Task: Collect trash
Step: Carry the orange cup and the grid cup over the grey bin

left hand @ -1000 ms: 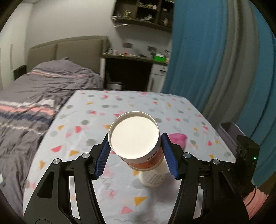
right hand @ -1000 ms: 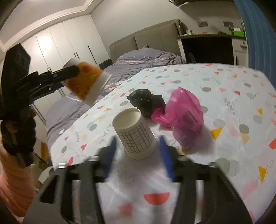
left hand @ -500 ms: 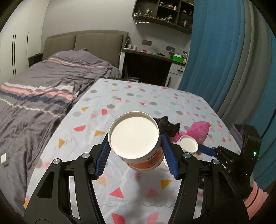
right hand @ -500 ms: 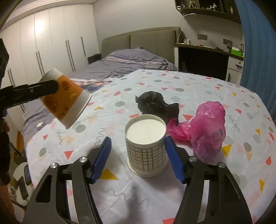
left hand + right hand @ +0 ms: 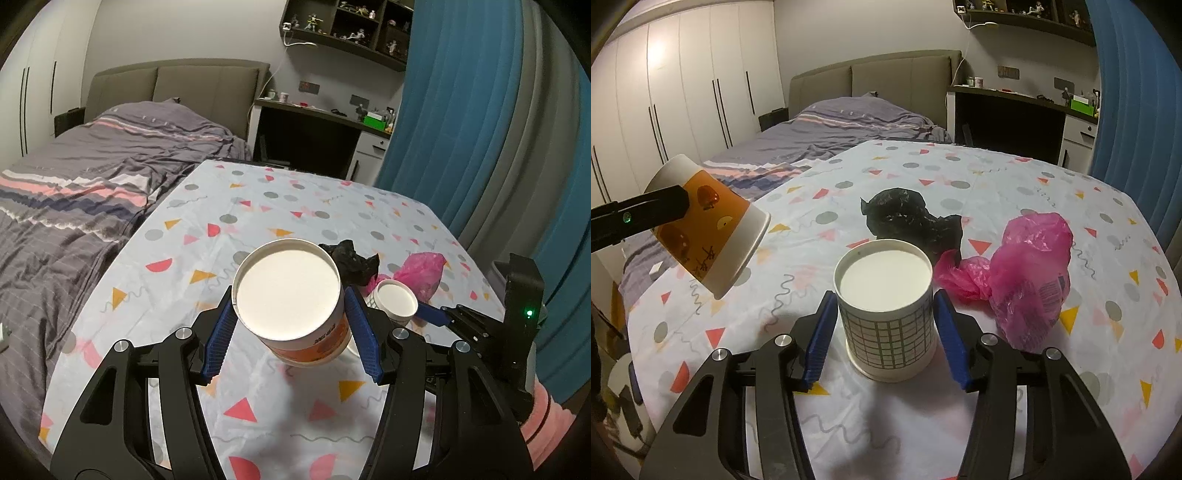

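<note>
My left gripper (image 5: 291, 332) is shut on an orange paper cup (image 5: 291, 302), held upside down above the table; the cup also shows in the right wrist view (image 5: 709, 229), tilted at the left. My right gripper (image 5: 886, 332) is open around a white grid-patterned paper cup (image 5: 886, 314) that stands upside down on the table; the pads sit close to its sides, apart from it. That cup also shows in the left wrist view (image 5: 393, 301). A crumpled black bag (image 5: 908, 218) and a pink plastic bag (image 5: 1027, 273) lie just behind the grid cup.
The table has a patterned cloth (image 5: 1015, 177). A bed (image 5: 92, 184) runs along its left side. A desk (image 5: 1015, 110) and blue curtain (image 5: 480, 129) stand behind and to the right.
The right gripper has come forward around the grid cup and steadied. The left gripper with the orange cup has moved left and tilted up, bringing the bags into its view.
</note>
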### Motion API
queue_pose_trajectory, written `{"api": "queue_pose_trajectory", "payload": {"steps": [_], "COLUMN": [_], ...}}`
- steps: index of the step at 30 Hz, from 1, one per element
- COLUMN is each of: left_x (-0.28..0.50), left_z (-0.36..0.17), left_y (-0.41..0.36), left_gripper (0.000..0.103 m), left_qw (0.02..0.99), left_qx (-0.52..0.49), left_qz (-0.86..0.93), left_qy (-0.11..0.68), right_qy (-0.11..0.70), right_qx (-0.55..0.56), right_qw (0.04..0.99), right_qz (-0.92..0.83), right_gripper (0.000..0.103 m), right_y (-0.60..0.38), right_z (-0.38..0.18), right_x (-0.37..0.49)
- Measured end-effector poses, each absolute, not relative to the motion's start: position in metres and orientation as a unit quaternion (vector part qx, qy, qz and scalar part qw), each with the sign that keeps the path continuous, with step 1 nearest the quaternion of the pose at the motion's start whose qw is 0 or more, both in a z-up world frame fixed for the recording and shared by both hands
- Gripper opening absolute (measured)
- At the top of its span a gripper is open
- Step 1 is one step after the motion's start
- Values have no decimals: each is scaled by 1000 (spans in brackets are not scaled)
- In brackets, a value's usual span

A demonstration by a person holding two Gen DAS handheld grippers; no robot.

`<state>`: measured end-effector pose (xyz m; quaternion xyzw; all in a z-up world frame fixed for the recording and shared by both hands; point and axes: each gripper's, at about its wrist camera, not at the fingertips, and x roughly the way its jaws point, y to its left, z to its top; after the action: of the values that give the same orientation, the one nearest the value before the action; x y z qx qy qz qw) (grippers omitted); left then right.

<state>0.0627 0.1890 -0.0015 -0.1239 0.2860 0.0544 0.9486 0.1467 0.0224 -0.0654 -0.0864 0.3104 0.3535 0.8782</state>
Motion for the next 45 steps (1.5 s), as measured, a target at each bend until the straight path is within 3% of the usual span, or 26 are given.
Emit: {"api": "queue_pose_trajectory", "payload": {"steps": [11, 25, 45], "left_x": [64, 83, 186], "left_z": [-2, 19, 66], "left_y": [184, 139, -102], "left_gripper": [57, 57, 57], "left_qw": [949, 959, 944], "left_qx": [-125, -99, -20], "left_qz": [52, -6, -224], "left_qy": [285, 267, 243], "right_qy": [288, 219, 164], "right_qx": [-67, -29, 41], "right_qw": [883, 917, 980], "right_qz": [365, 333, 107], "right_gripper": [50, 50, 50], "right_y": [8, -94, -298], "right_z": [-53, -1, 27], "right_x": [134, 98, 141]}}
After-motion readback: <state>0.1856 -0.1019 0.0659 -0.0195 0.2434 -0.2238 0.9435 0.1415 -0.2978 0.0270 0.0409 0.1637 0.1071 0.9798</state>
